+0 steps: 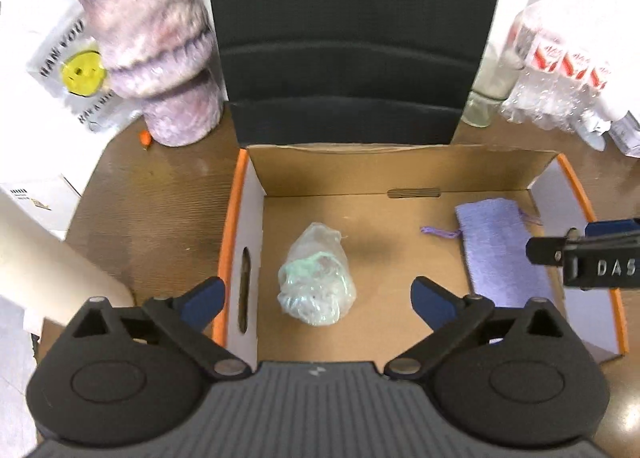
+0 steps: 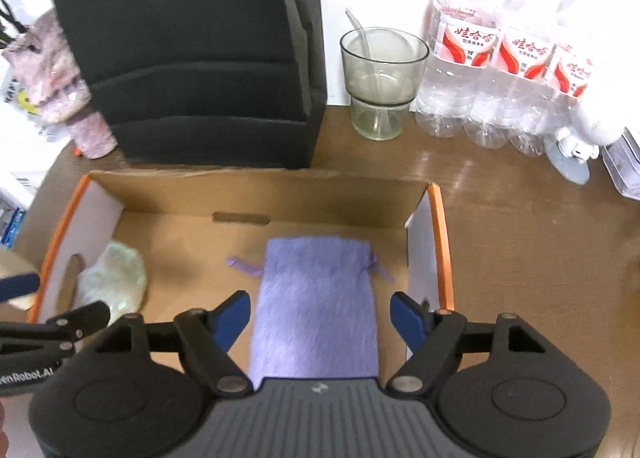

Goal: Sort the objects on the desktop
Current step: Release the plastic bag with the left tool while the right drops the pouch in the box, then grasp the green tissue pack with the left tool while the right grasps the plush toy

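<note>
Hovering my left gripper point(image 1: 318, 292), jaws wide, over the plastic bundle point(image 1: 316, 278) near the cardboard box's point(image 1: 400, 165) left wall, right gripper point(image 2: 320, 314) (also wide) above the purple pouch point(image 2: 316, 298) by its right wall.

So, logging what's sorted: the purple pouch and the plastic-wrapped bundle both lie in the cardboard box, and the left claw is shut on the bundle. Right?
Not quite. The left claw is open, holding nothing; the left wrist view shows the plastic-wrapped bundle lying free between its fingers. The purple pouch and bundle do lie in the cardboard box.
</note>
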`<action>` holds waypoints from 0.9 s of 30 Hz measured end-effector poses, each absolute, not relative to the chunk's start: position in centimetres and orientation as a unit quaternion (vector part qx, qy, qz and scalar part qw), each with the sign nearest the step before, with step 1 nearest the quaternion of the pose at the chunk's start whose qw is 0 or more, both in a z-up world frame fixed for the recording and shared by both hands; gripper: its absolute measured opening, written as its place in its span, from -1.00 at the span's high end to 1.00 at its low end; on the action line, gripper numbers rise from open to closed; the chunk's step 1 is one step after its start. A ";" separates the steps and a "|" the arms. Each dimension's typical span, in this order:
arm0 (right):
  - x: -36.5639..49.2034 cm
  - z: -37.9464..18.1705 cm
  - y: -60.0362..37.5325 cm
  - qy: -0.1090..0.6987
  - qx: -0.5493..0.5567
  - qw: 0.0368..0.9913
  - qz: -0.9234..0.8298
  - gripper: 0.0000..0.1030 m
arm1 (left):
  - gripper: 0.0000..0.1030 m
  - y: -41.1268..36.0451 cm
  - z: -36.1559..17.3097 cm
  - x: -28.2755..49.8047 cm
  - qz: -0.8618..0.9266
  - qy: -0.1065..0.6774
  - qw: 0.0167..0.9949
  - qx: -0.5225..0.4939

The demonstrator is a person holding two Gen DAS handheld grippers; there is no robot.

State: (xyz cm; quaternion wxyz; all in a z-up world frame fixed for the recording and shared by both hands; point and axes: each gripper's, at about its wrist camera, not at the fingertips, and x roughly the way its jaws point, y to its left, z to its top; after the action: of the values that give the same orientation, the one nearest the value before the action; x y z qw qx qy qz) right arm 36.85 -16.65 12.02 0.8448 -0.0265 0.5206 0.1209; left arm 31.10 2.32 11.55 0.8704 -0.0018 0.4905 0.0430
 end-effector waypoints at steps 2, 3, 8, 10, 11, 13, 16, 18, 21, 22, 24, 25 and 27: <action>35.4 13.1 -16.8 0.514 -0.029 0.848 0.122 -0.49 | -1.00 1.8 12.5 29.8 0.040 0.484 0.874 0.001; 34.9 13.4 -17.0 0.511 -0.028 0.850 0.124 -0.49 | -1.00 1.5 12.9 29.2 0.040 0.480 0.876 0.005; 31.3 15.8 -18.0 0.490 -0.014 0.862 0.133 -0.62 | -1.00 0.5 14.5 25.5 0.033 0.454 0.890 0.015; 30.0 16.2 -18.2 0.485 -0.013 0.864 0.135 -0.68 | -1.00 0.4 15.0 23.8 0.038 0.424 0.905 0.013; 29.4 16.0 -18.4 0.482 -0.013 0.865 0.137 -0.68 | -1.00 0.4 15.0 22.9 0.046 0.412 0.910 0.015; 28.3 15.7 -18.5 0.478 -0.016 0.867 0.138 -0.68 | -1.00 0.4 14.7 21.6 0.048 0.399 0.916 0.023; 26.3 15.3 -19.1 0.450 -0.004 0.880 0.151 -0.68 | -1.00 0.6 13.9 19.6 0.043 0.381 0.923 0.026; 24.9 15.0 -19.2 0.430 0.003 0.889 0.157 -0.68 | -1.00 0.8 13.3 18.8 0.050 0.374 0.926 0.021; 23.3 14.3 -19.2 0.417 0.004 0.896 0.154 -0.68 | -1.00 1.3 12.6 17.9 0.053 0.376 0.925 0.002; 22.9 14.0 -19.2 0.413 0.006 0.898 0.153 -0.68 | -1.00 1.5 12.5 17.6 0.053 0.376 0.925 -0.005; 22.0 13.6 -19.1 0.409 0.007 0.900 0.151 -0.68 | -1.00 1.7 12.2 16.8 0.053 0.375 0.925 -0.011; 21.5 13.4 -19.1 0.407 0.005 0.901 0.151 -0.68 | -1.00 1.7 12.0 16.4 0.056 0.375 0.925 -0.012; 20.5 13.0 -19.0 0.406 -0.001 0.902 0.150 -0.68 | -1.00 1.6 11.8 15.4 0.057 0.368 0.928 -0.007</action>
State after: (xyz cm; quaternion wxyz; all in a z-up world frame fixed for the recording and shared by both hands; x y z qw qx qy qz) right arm 20.53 -18.98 13.00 0.9015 -0.0011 0.4058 0.1503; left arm 15.35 1.61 11.80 0.9279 -0.0074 0.3683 0.0572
